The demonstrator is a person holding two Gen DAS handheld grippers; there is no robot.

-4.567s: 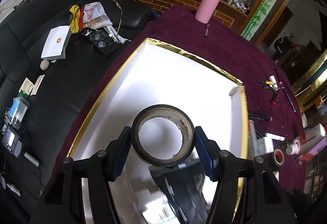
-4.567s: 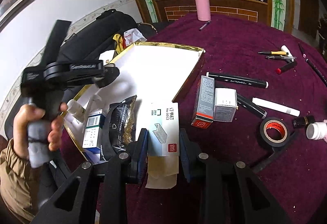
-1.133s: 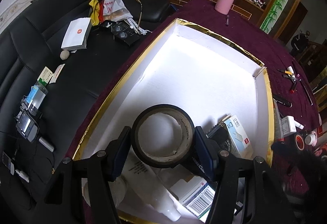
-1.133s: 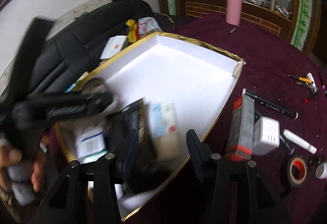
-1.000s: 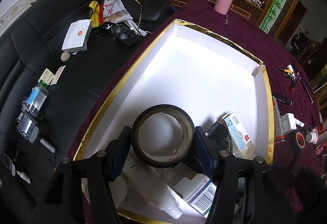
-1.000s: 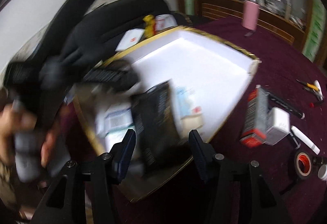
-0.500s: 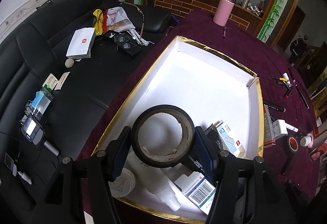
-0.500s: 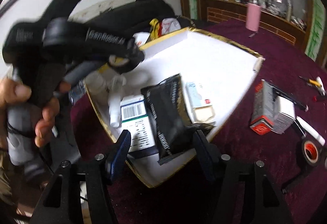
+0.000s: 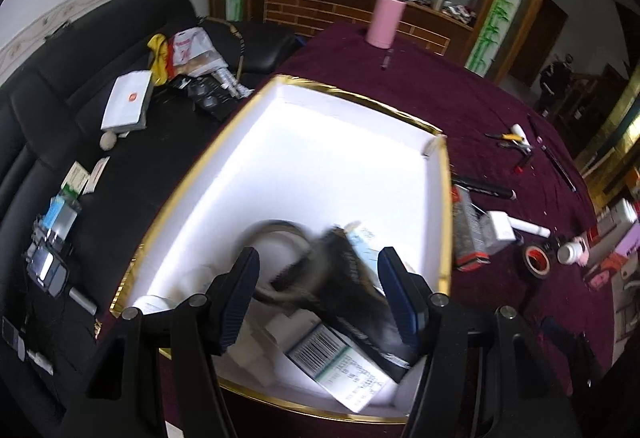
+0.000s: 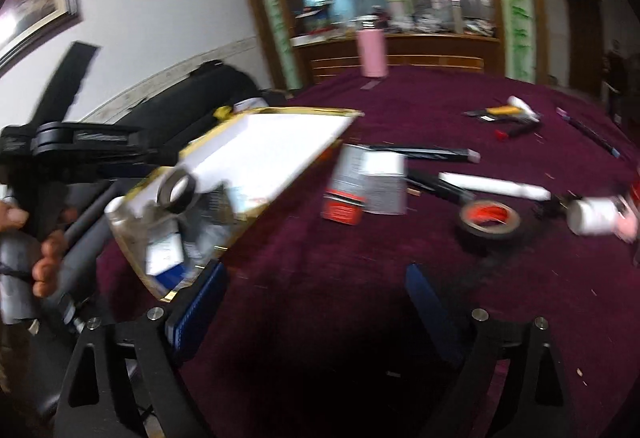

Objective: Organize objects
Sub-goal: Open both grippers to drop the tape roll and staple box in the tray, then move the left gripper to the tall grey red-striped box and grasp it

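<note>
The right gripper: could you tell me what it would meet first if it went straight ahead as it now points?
Probably the bare maroon tablecloth between the open fingers of the right gripper; the red-cored tape roll lies off to the right. Blur leaves depth uncertain.

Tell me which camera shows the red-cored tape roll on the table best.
The right wrist view: the red-cored tape roll lies large and unobstructed on the cloth ahead of the open right tongs. The left wrist view shows it small at the right edge.
</note>
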